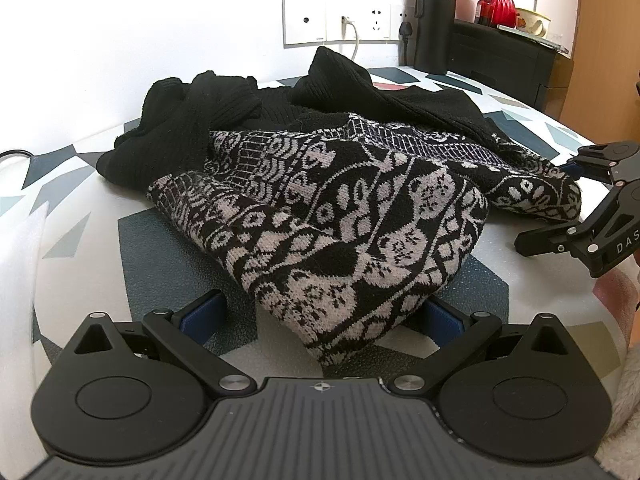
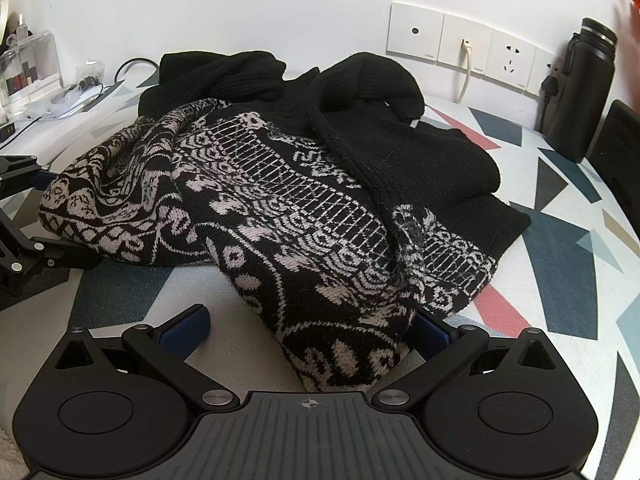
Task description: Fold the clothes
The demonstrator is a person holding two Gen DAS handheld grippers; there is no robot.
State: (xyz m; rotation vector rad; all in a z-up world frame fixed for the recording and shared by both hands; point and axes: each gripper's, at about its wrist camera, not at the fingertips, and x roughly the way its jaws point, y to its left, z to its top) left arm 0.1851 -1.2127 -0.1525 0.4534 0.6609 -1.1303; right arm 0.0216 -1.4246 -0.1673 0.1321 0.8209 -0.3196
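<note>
A black sweater (image 1: 344, 208) with a white knitted pattern lies bunched in a loose heap on a table (image 1: 80, 264) covered in a geometric print, its plain black sleeves piled toward the far wall. The left gripper (image 1: 320, 316) is spread wide, its blue pads either side of the near patterned corner of the sweater without pinching it. The right gripper (image 2: 310, 330) is likewise wide, straddling another near fold. Wall sockets (image 2: 464, 46) line the far wall; a black bottle (image 2: 584, 88) stands at the far right of the table.
</note>
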